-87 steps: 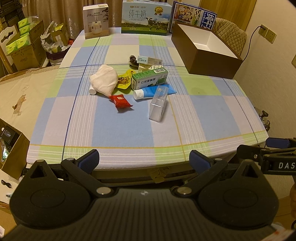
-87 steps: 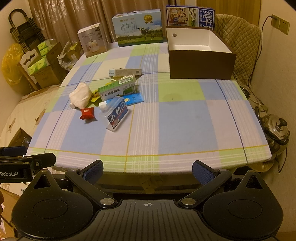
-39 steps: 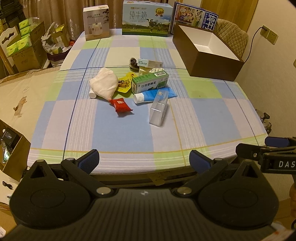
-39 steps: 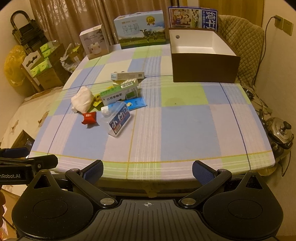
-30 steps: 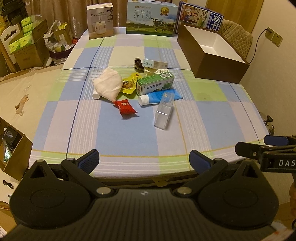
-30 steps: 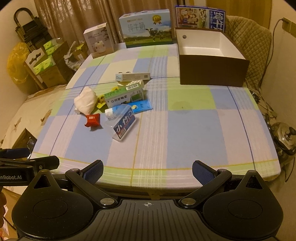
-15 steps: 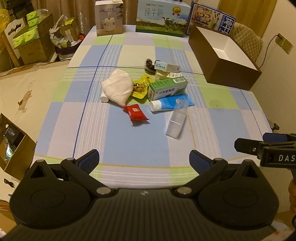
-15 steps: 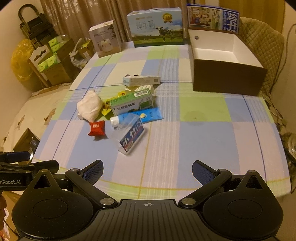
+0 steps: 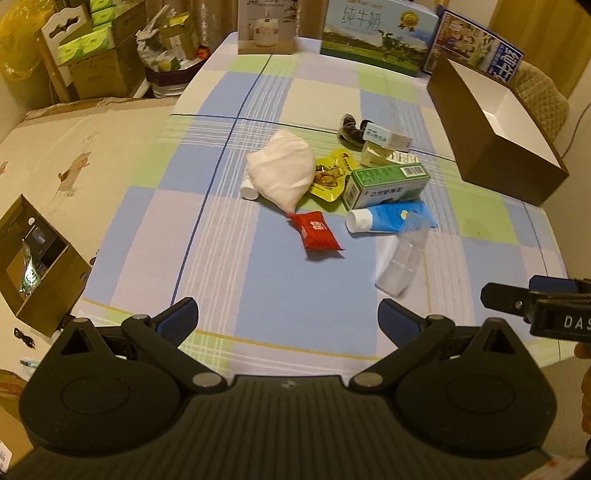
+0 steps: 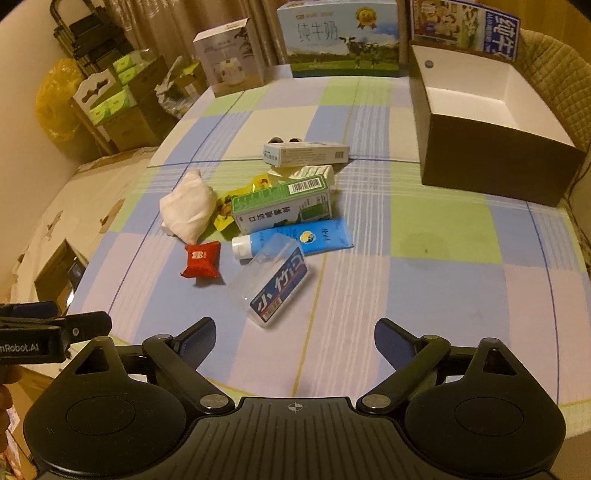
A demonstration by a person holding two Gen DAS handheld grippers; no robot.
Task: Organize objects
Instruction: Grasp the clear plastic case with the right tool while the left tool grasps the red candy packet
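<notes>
A pile of small items lies mid-table: a white cloth pouch (image 9: 281, 173), a red sachet (image 9: 315, 231), a blue tube (image 9: 388, 216), a green box (image 9: 386, 184), a clear plastic case (image 9: 402, 259) and a yellow snack packet (image 9: 330, 173). In the right wrist view I see the clear case (image 10: 271, 284), red sachet (image 10: 201, 259), blue tube (image 10: 295, 236) and green box (image 10: 282, 208). An open brown box (image 10: 491, 147) stands at the back right. My left gripper (image 9: 288, 321) and right gripper (image 10: 295, 338) are open, empty, over the near table edge.
The checked tablecloth (image 10: 443, 258) covers the table. A milk carton box (image 10: 341, 35), a white appliance box (image 10: 231, 55) and a blue printed box (image 10: 465, 26) stand along the far edge. Cardboard boxes (image 9: 96, 62) and a padded chair (image 10: 554, 62) stand beside the table.
Both grippers have moved forward and closer to the pile, which now looks larger. The items on the table have not moved. Both stay open.
</notes>
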